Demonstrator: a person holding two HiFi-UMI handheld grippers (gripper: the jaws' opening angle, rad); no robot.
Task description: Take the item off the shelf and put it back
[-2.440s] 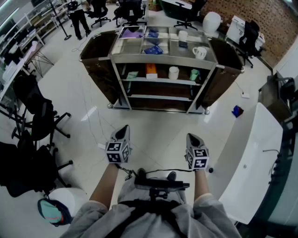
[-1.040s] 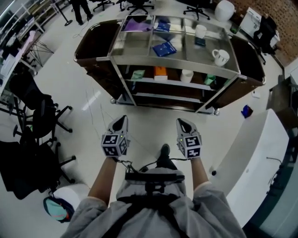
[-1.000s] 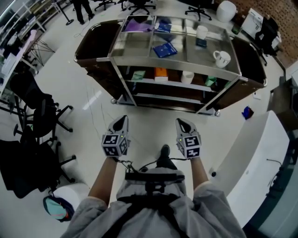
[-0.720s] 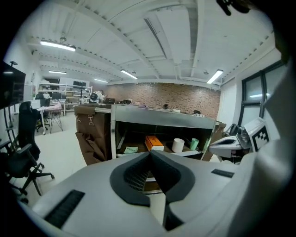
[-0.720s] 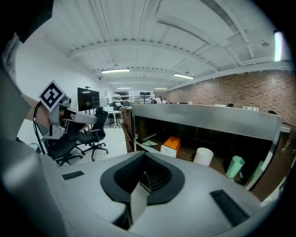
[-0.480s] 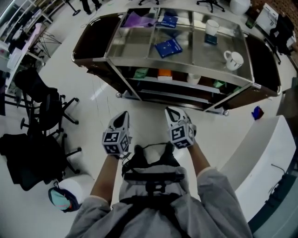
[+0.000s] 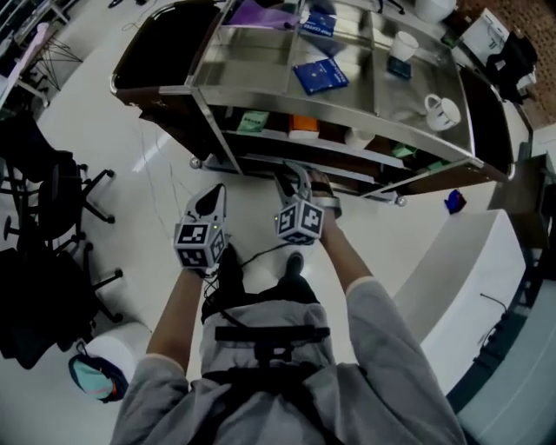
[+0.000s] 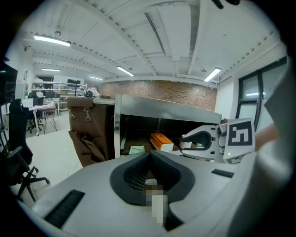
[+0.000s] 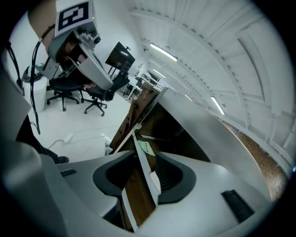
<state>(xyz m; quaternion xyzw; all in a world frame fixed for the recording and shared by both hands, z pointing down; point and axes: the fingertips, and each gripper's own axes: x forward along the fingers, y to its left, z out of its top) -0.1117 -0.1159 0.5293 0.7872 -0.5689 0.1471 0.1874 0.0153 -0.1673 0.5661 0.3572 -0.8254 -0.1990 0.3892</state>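
Observation:
A steel cart (image 7: pixel 334 98) stands before me. Its middle shelf holds a green packet (image 7: pixel 253 121), an orange box (image 7: pixel 304 127), a white cup (image 7: pixel 359 136) and a green cup (image 7: pixel 402 150). My right gripper (image 7: pixel 295 172) reaches toward that shelf's front edge below the orange box. Its jaws (image 9: pixel 142 178) are opening with nothing between them; only the shelf rail and green packet (image 9: pixel 145 147) show through the gap. My left gripper (image 7: pixel 212 193) hangs lower left, short of the cart, shut and empty (image 8: pixel 150 173). In the left gripper view the orange box (image 8: pixel 161 141) sits left of the right gripper (image 8: pixel 203 141).
The cart's top tray carries a blue packet (image 7: pixel 319 76), a white mug (image 7: pixel 441 110) and a purple item (image 7: pixel 261 15). Brown bags (image 7: pixel 148 43) hang at the cart's ends. Office chairs (image 7: pixel 52 187) stand at left, a white desk (image 7: pixel 452 261) at right, a blue object (image 7: pixel 452 202) on the floor.
I have stepped closer to the cart. The right gripper moved forward and up to the middle shelf and its jaws parted. The left gripper stayed low and shut.

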